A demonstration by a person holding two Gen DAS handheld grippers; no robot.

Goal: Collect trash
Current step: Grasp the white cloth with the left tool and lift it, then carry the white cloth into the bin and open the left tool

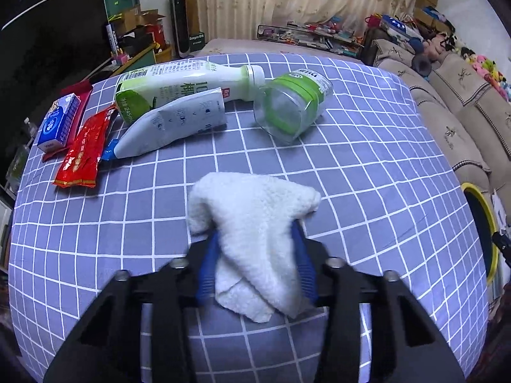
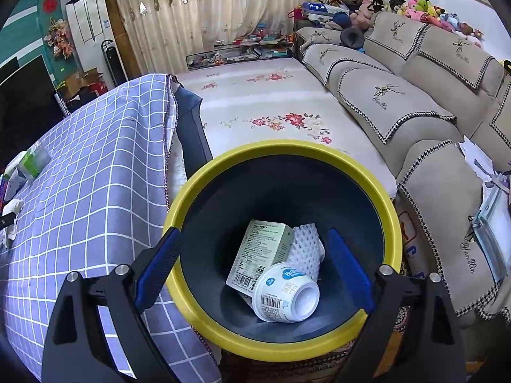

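Nearest us, our left gripper (image 1: 255,242) clamps a crumpled white tissue (image 1: 252,223) near the counter's (image 1: 367,166) near edge, so we judge it bound for the bin (image 2: 191,287). Our right gripper (image 2: 255,274) hangs wide and empty over that yellow-rimmed bin beside the counter's edge. Bottles (image 1: 179,86) and wrappers (image 1: 84,150) wait toward the far left corner; a sofa (image 2: 399,102) stands beyond.

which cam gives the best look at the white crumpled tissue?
Left wrist view: the white crumpled tissue fills the centre of the frame, pinched between the left gripper jaws above the checked tablecloth. The right wrist view shows only a small white scrap of it at the far left edge.
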